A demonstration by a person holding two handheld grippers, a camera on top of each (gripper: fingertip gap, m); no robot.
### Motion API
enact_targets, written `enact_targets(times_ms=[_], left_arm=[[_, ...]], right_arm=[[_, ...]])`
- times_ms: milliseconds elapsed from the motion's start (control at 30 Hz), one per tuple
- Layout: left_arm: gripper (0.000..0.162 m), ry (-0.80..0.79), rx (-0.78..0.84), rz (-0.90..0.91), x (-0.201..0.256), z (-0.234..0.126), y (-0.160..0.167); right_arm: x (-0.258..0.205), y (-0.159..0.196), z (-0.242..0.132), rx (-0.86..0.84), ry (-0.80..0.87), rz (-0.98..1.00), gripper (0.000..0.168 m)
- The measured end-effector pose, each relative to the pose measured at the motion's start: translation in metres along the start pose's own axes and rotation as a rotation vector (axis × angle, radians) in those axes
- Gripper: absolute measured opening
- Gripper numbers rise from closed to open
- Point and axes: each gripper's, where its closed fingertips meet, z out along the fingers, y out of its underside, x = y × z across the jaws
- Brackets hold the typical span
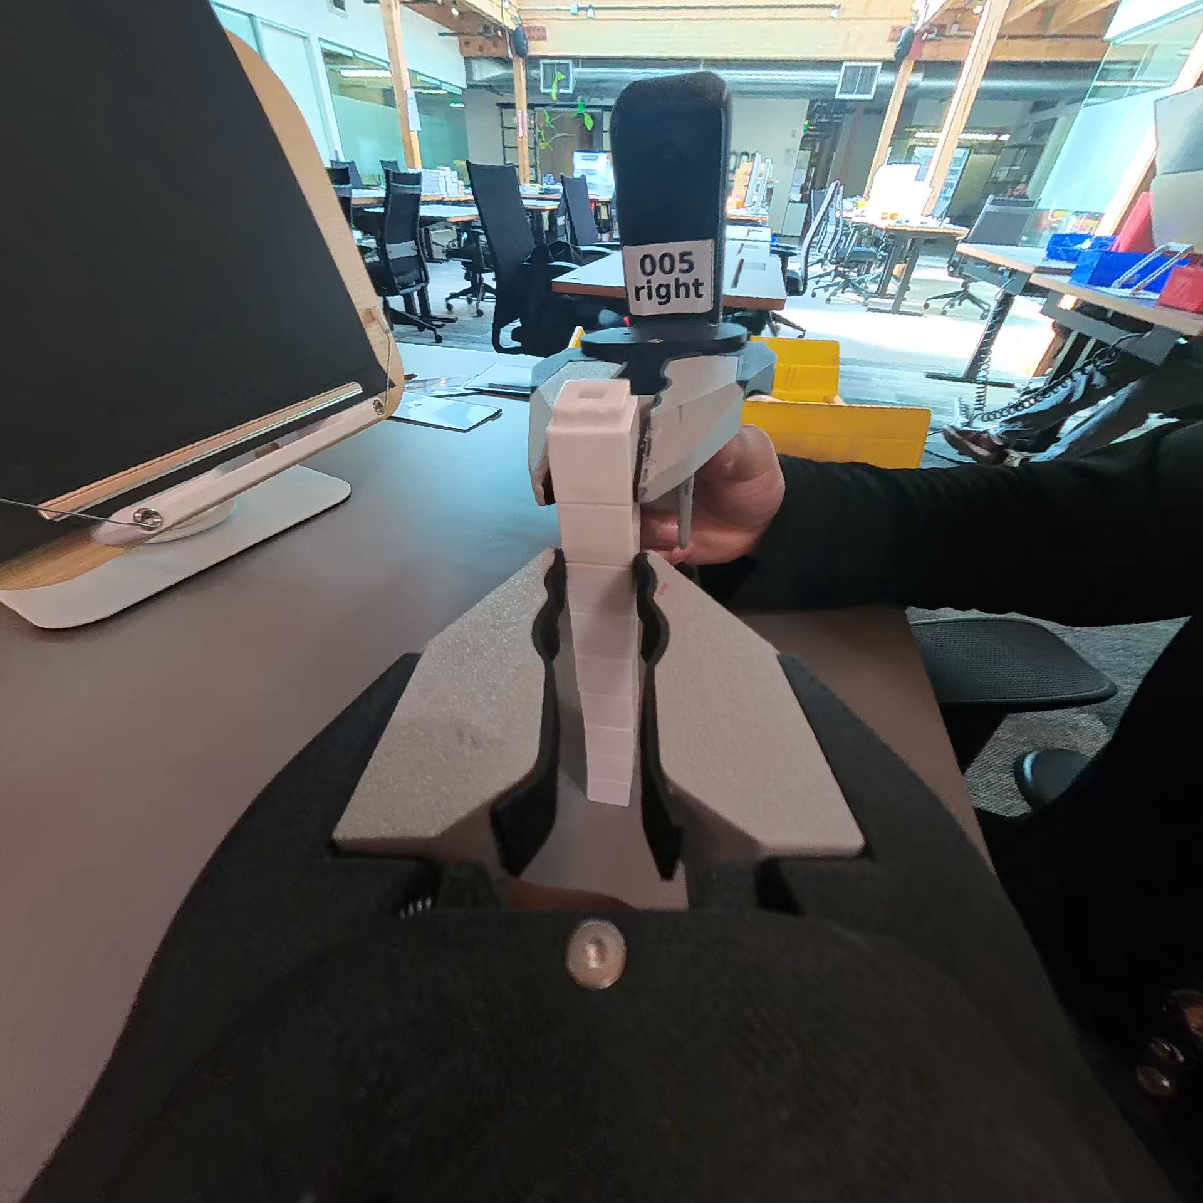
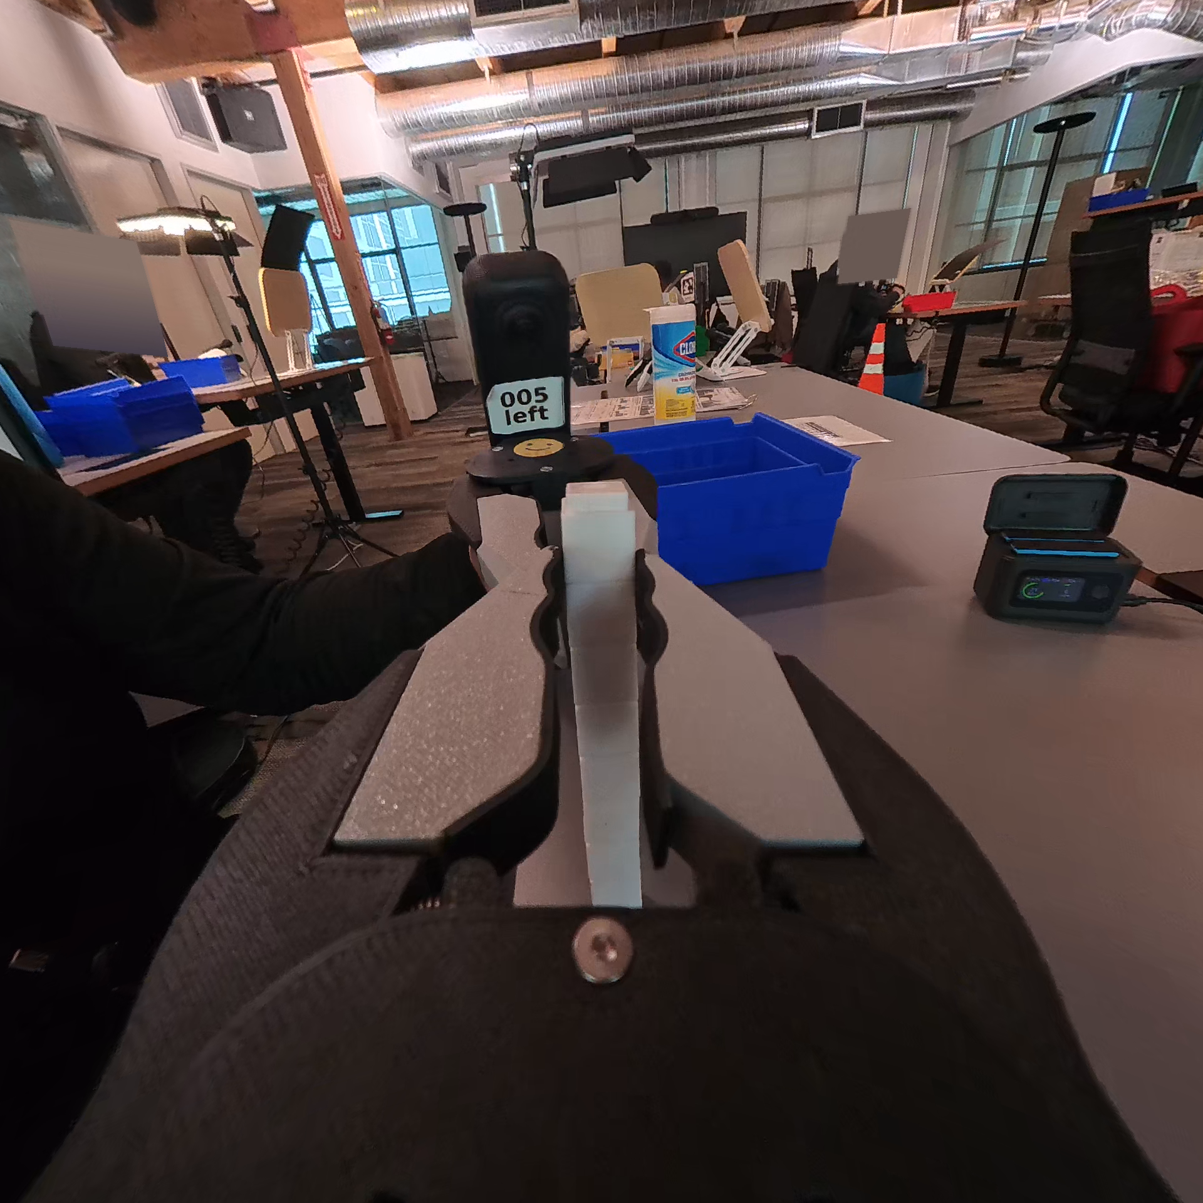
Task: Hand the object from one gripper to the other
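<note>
The left hand-held gripper [image 1: 599,573] is pinching one end of a white segmented bar [image 1: 599,586] between its grey fingers [image 1: 482,703]. The right hand-held gripper [image 2: 599,573] is facing it head-on, pinching the bar's other end, so both are clamping the bar in mid-air above the tabletop [image 2: 976,748]. A blue bin [image 2: 748,514] is sitting beyond on the tabletop, a black case [image 2: 1054,560] to its right.

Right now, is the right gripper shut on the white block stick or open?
Shut on it: the right gripper presses both pads against the white block stick, no gap visible.
</note>
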Motion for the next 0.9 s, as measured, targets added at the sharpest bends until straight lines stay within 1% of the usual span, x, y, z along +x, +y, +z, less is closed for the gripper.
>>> enact_targets(times_ms=[167,200,333,400,500,567,633,733,900], left_arm=[[0.019,-0.001,-0.001,-0.036,-0.002,0.0,0.003],[0.021,0.001,-0.012,-0.043,-0.002,0.0,0.005],[0.037,0.051,-0.093,-0.089,0.002,0.002,0.022],[0.04,0.076,-0.159,-0.078,0.008,0.006,0.035],[0.037,0.068,-0.242,-0.021,0.011,0.015,0.053],[0.035,0.052,-0.263,-0.002,0.01,0.018,0.058],[0.021,0.046,-0.258,-0.009,0.007,0.019,0.059],[0.02,0.074,-0.258,-0.034,0.008,0.018,0.06],[0.02,0.067,-0.27,0.014,0.008,0.016,0.061]], right_arm=[[0.003,0.0,-0.002,0.012,0.014,-0.013,0.017],[0.004,-0.001,-0.003,0.014,0.02,-0.015,0.017],[0.004,-0.001,-0.004,0.023,0.018,-0.019,0.017],[0.002,-0.001,-0.004,0.024,0.009,-0.03,0.017],[0.0,-0.001,-0.003,0.022,0.008,-0.045,0.017],[0.0,-0.001,-0.003,0.024,0.003,-0.04,0.017],[-0.002,-0.001,-0.003,0.022,-0.01,-0.035,0.017],[-0.004,0.0,-0.004,0.014,-0.022,-0.044,0.017],[-0.007,0.0,-0.006,0.01,-0.039,-0.041,0.018]])
